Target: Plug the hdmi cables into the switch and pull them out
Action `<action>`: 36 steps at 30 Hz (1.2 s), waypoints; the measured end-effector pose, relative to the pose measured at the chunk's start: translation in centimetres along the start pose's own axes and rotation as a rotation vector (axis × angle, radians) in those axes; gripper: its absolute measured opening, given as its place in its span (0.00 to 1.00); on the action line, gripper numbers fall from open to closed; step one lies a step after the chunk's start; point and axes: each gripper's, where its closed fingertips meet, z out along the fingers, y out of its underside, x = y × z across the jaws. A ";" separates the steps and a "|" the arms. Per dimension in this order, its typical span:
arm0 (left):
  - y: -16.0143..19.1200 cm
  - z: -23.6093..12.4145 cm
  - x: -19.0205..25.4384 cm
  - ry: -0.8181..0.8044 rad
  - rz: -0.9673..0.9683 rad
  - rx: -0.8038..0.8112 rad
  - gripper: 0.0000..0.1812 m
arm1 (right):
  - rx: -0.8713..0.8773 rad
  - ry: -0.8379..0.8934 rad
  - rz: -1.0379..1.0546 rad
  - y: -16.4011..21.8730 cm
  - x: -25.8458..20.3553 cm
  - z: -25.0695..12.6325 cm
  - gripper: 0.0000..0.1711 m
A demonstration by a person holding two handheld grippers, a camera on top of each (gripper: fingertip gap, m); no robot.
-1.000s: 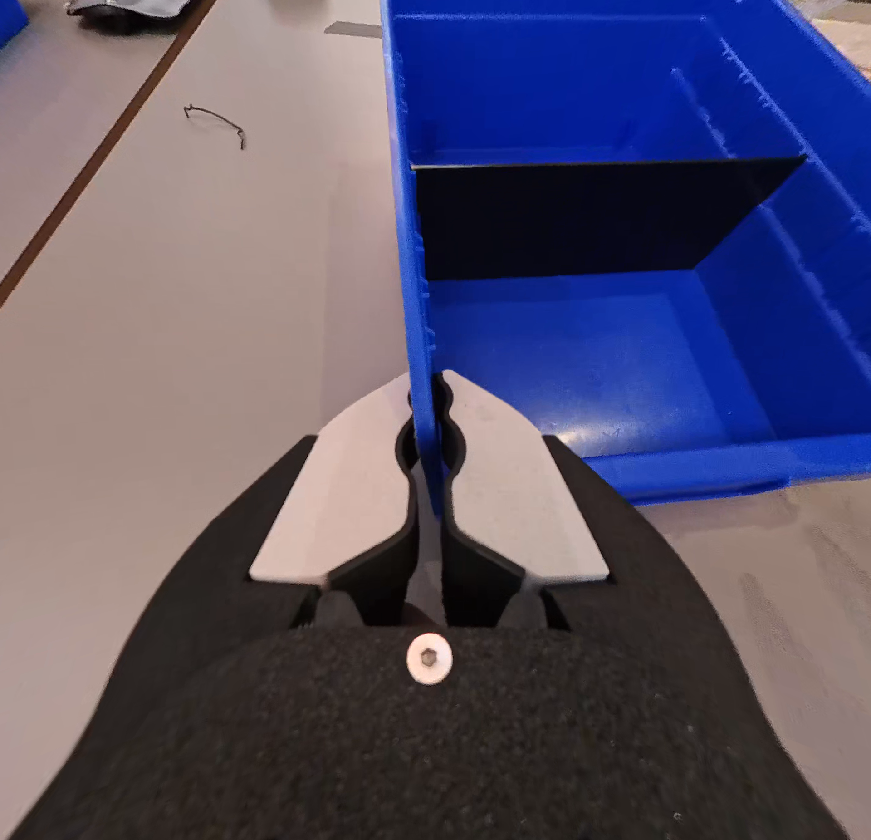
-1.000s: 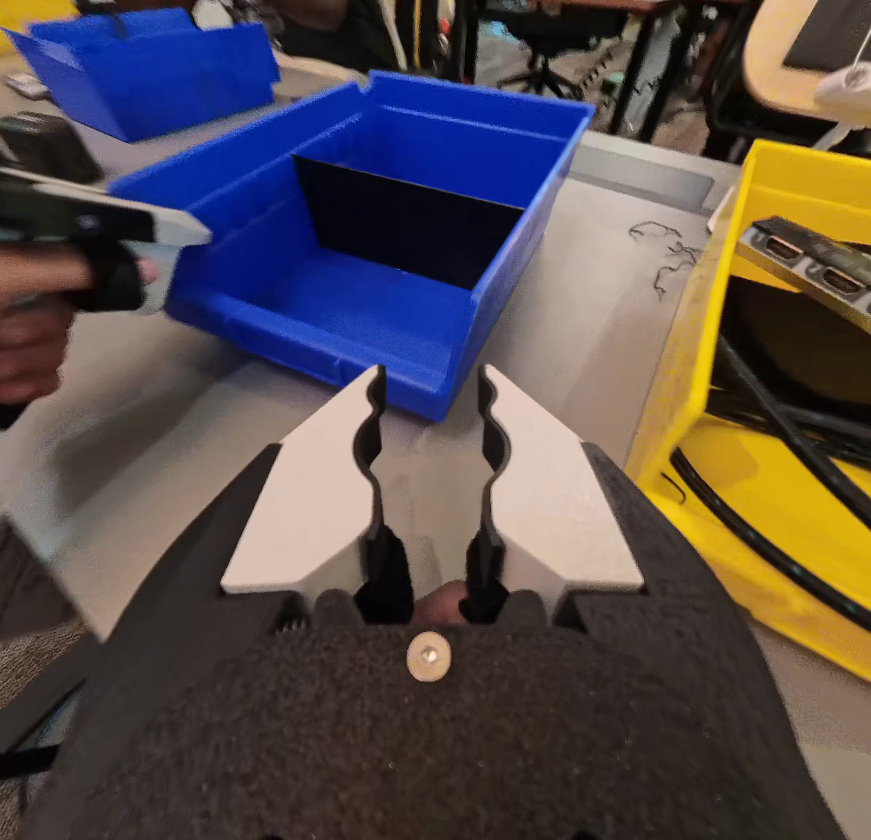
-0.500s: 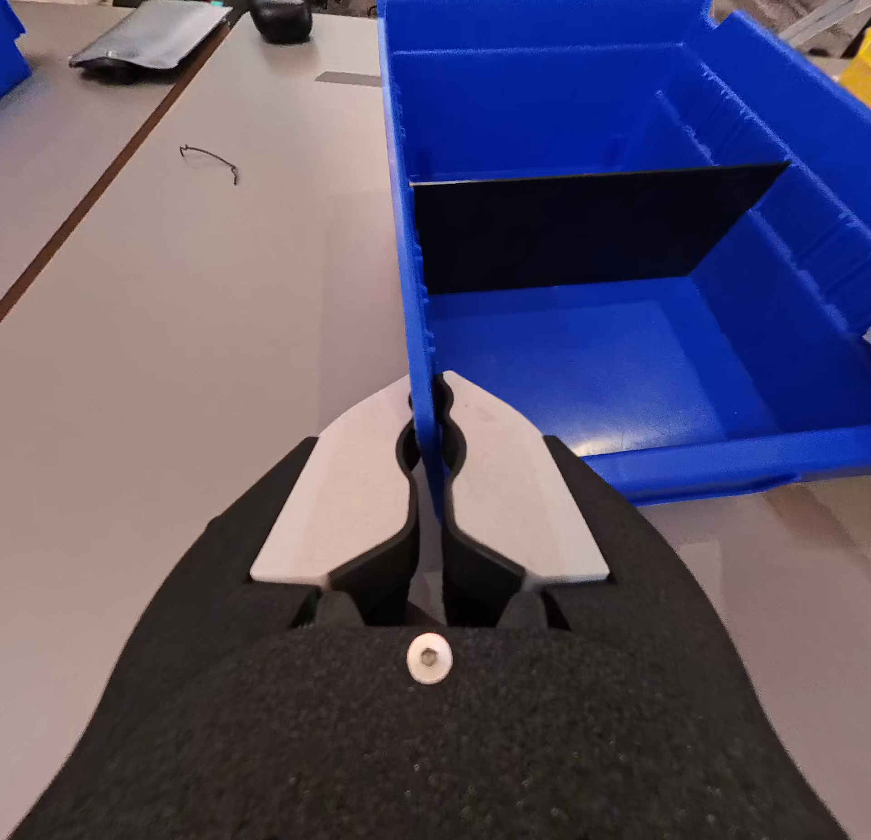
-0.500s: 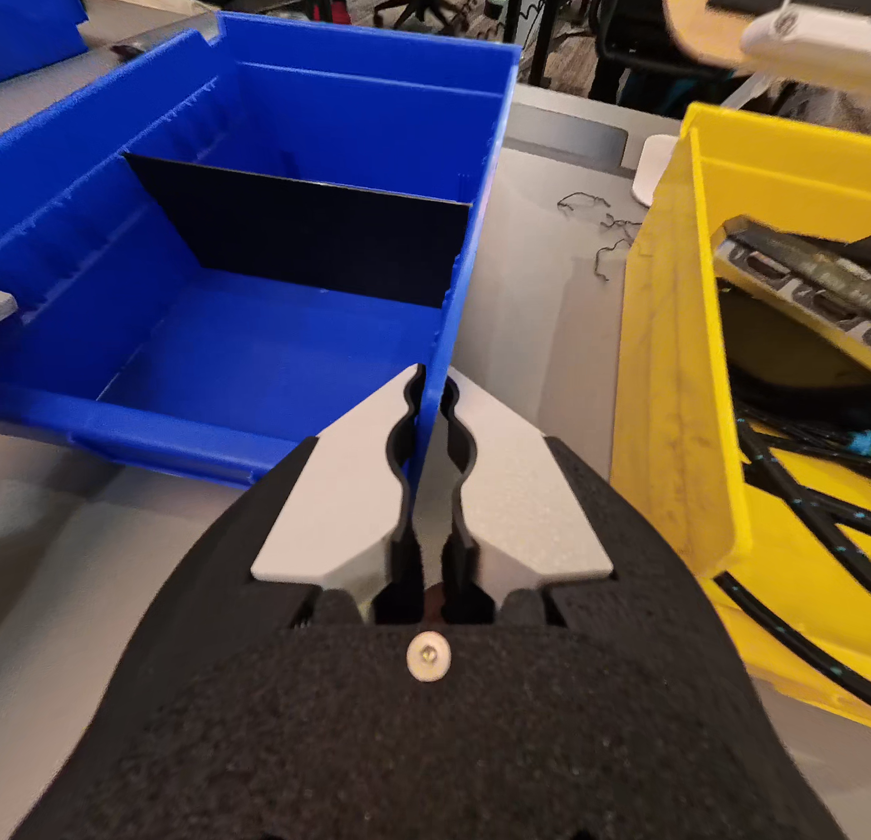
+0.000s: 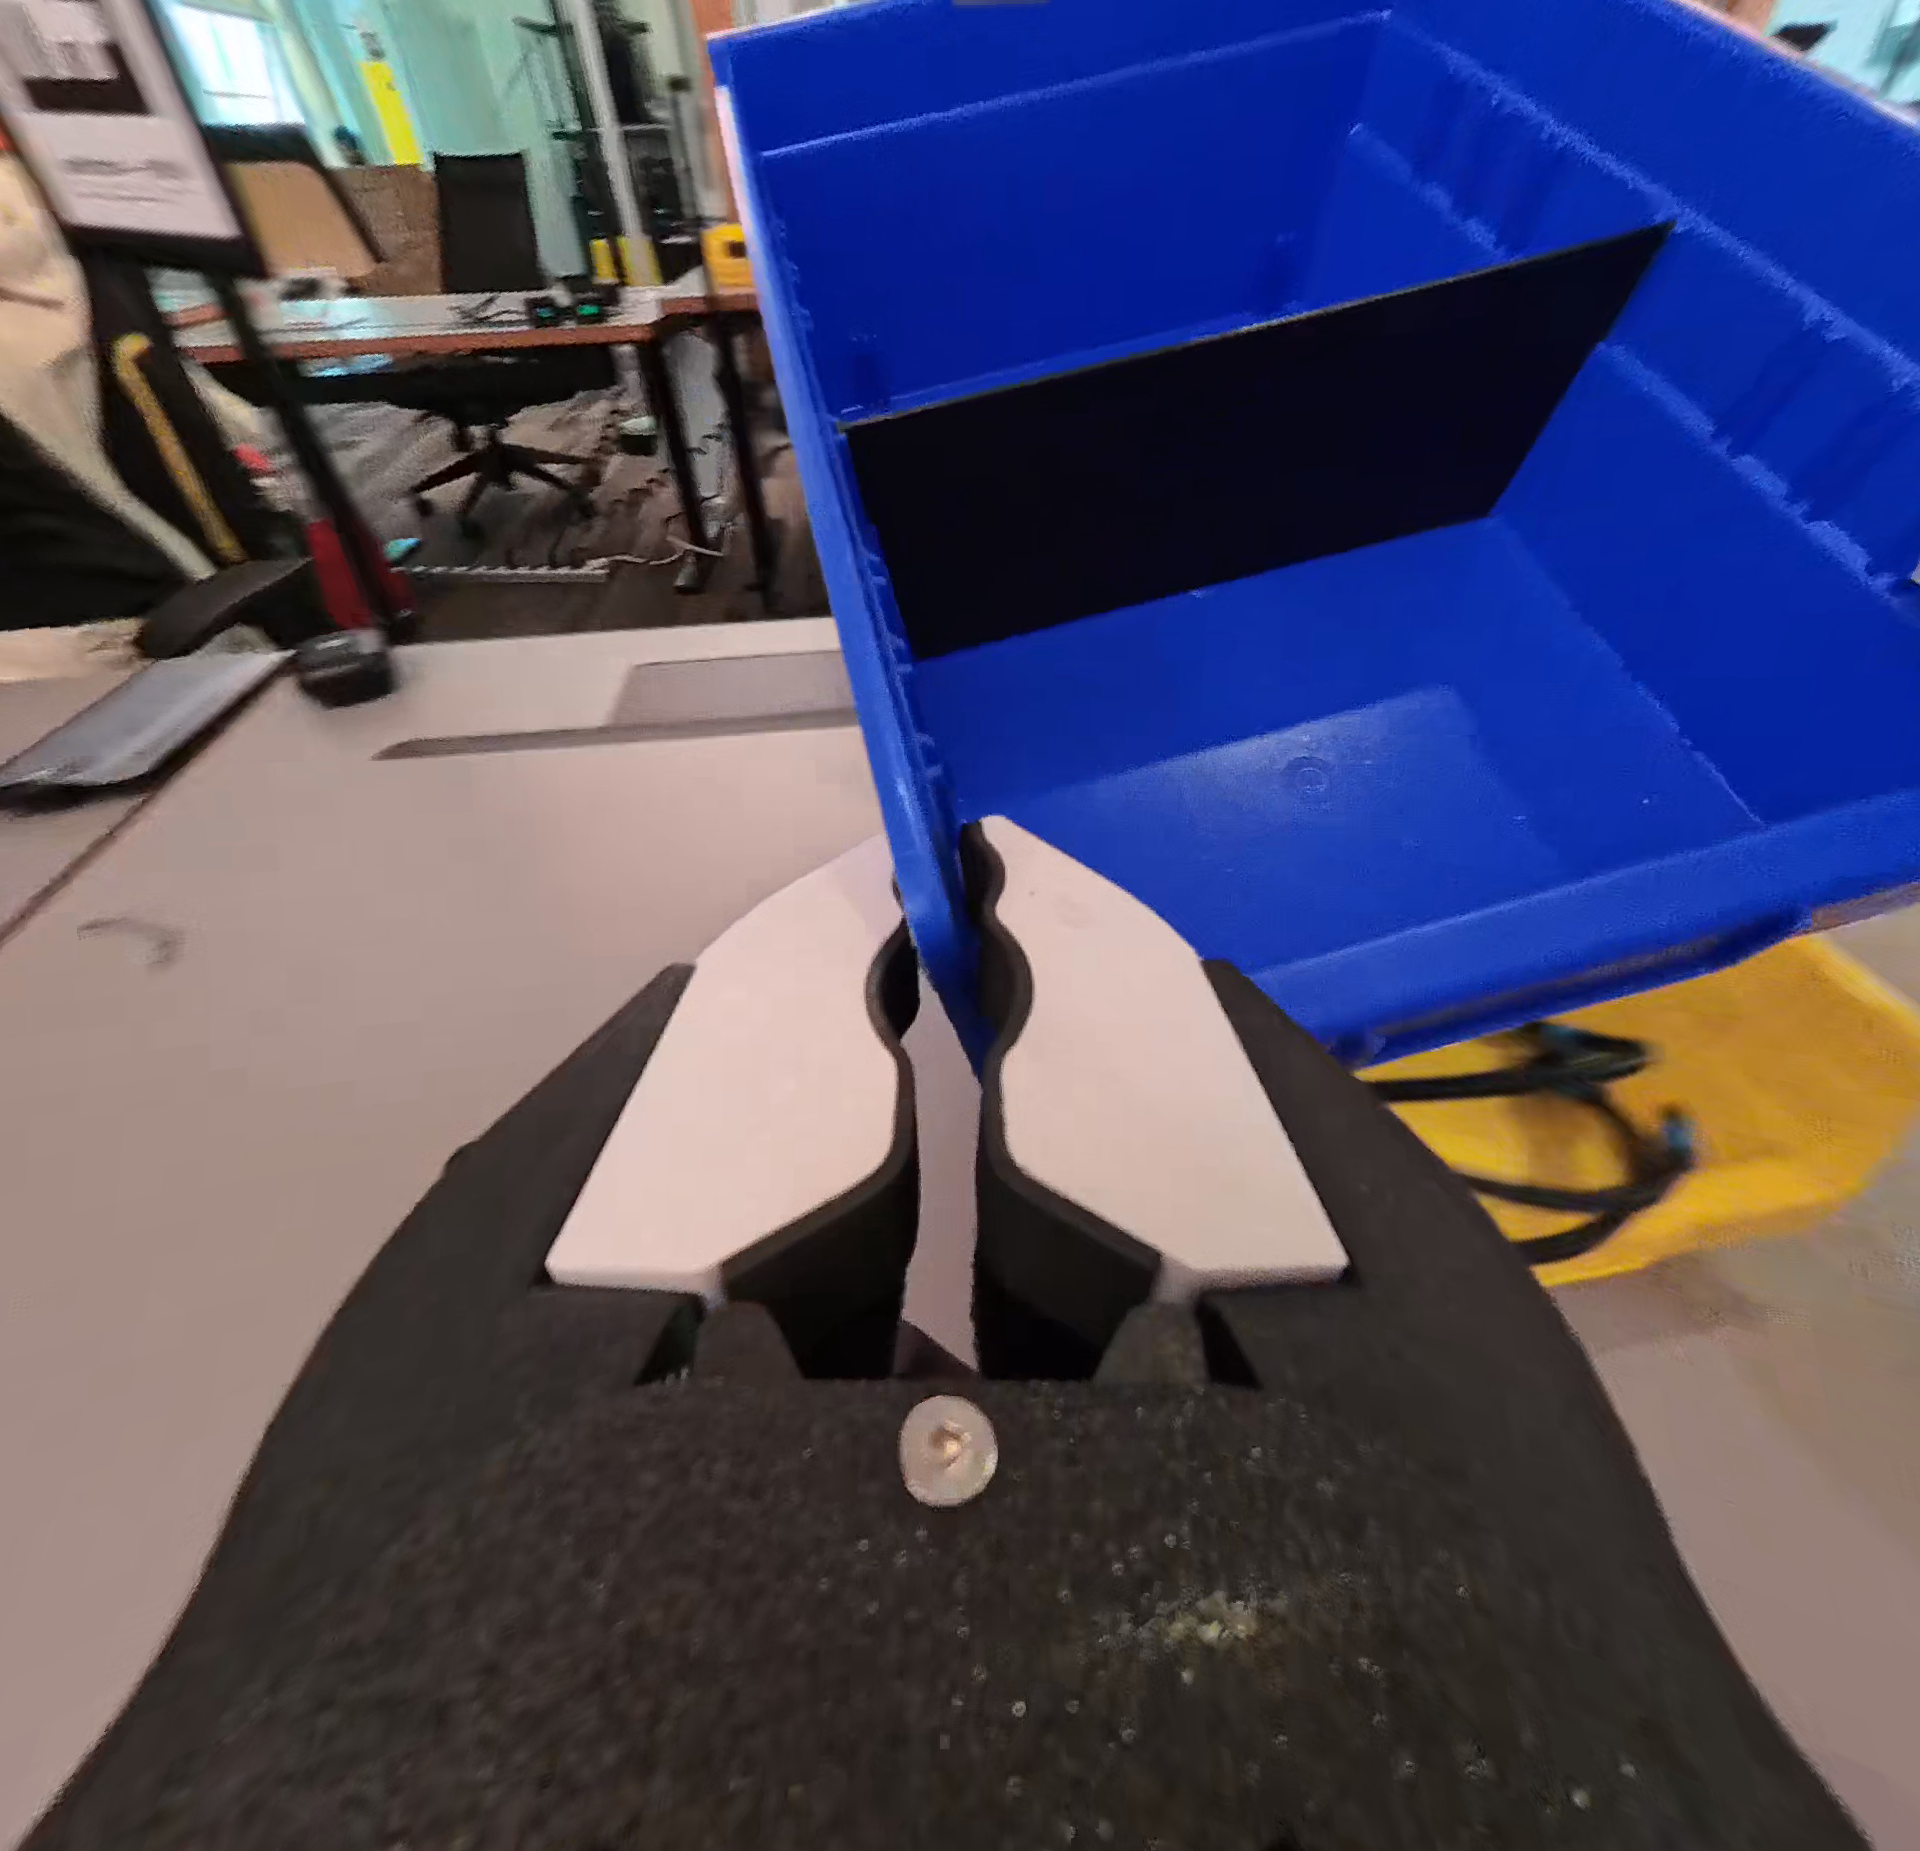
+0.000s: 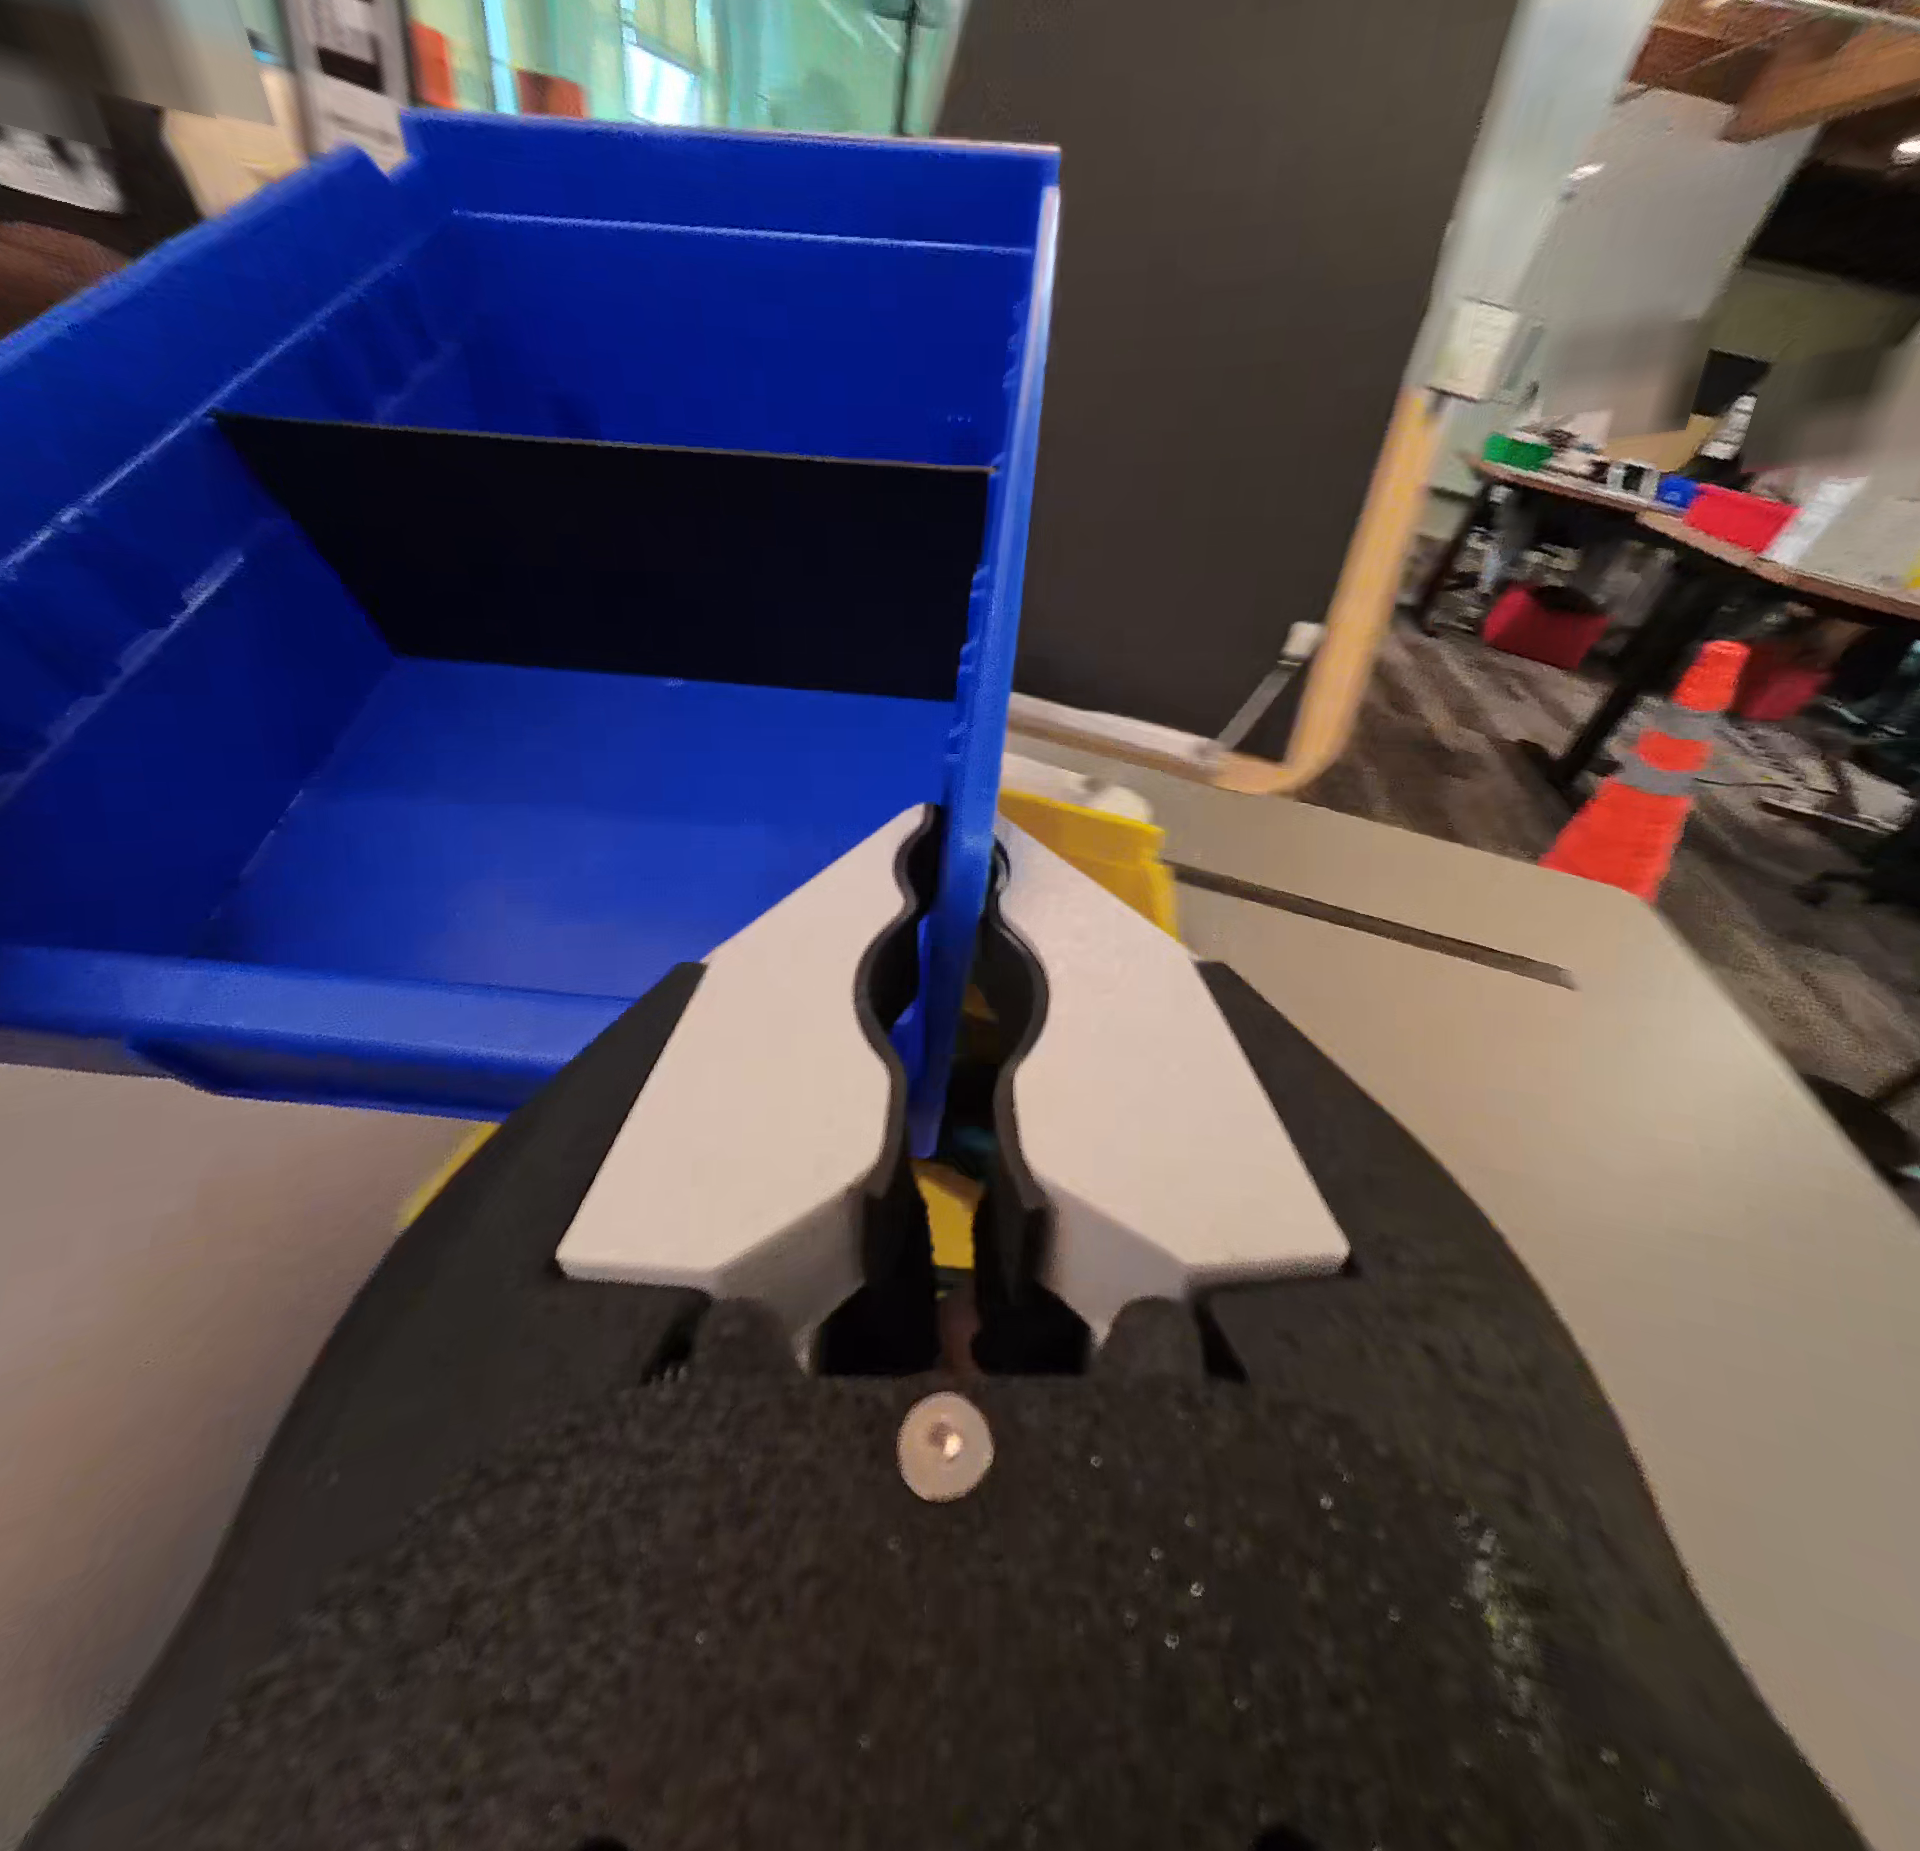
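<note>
Grey table (image 5: 312, 1022); office chair (image 5: 488, 347); orange cone (image 6: 1642, 783); windows (image 5: 239, 66).

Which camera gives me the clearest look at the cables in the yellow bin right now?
The left wrist view: black cables lie across the yellow bin, below the lifted blue bin. The right wrist view shows only yellow slivers behind the blue bin wall.

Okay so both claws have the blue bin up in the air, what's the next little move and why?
Probably carry the blue bin sideways, clear of the yellow bin, and lower it level onto bare table. The left claw and right claw each pinch a side wall, the bin hangs tilted, and the yellow bin with black cables lies underneath it.
</note>
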 end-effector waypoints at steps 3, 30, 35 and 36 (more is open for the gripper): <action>-1.8 2.1 9.0 0.108 -0.002 0.023 0.03 | -0.036 0.116 0.029 0.7 9.1 -1.6 0.02; 9.9 8.0 39.7 0.368 0.094 -0.216 0.08 | -0.351 0.172 0.263 25.3 37.7 -4.9 0.11; 6.8 0.1 35.7 0.567 0.090 -0.047 0.17 | -0.326 0.227 0.200 23.7 38.7 -7.7 0.21; 6.6 -1.0 34.0 0.579 0.088 -0.028 0.17 | -0.314 0.242 0.181 23.0 38.9 -8.0 0.22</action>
